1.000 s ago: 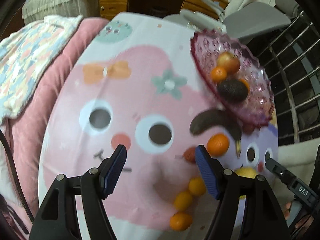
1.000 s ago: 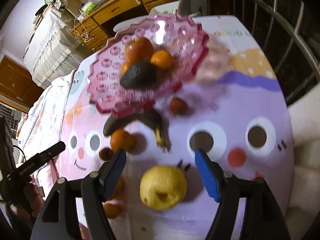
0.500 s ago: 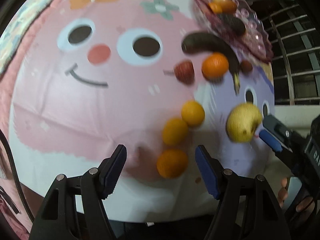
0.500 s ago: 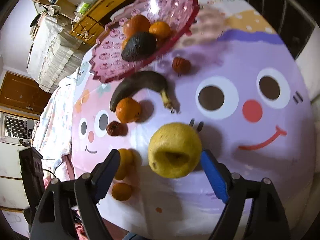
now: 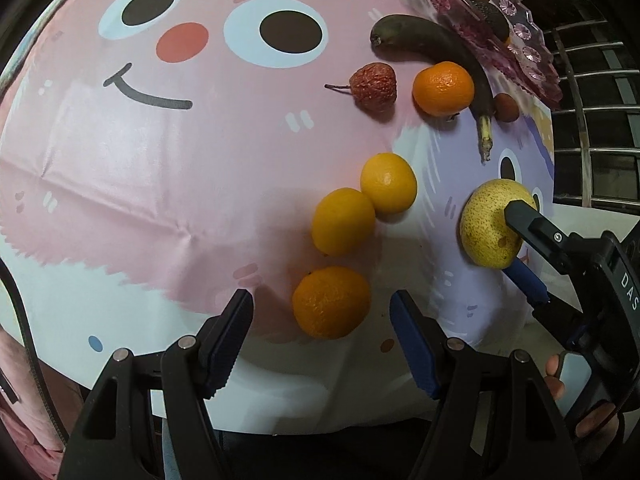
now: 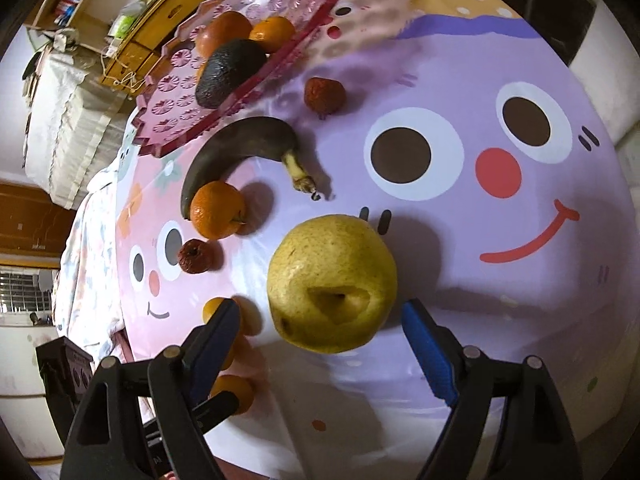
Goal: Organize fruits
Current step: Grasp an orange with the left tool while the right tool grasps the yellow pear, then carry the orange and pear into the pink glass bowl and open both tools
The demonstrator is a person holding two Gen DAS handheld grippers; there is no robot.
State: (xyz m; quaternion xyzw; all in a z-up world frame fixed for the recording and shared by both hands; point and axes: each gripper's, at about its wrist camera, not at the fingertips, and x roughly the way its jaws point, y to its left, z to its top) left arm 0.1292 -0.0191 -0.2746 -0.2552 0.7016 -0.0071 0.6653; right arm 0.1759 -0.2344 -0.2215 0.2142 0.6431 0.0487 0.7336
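Fruits lie loose near the pink tray [image 6: 256,20]. Left gripper [image 5: 322,316], jaws wide, frames an orange [image 5: 331,302]; right gripper [image 6: 322,320], jaws wide, straddles the pear [image 6: 332,284]. Centre each fruit before closing gently.

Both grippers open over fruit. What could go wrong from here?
1. The right gripper straddles the wide pear with little gap either side; an off-centre close may push it away rather than grip it.
2. The left gripper is around the nearest orange, which is round and may roll on the tablecloth.
3. The pink tray already holds several fruits, and the blackened banana lies against its edge, so placing more may knock things.
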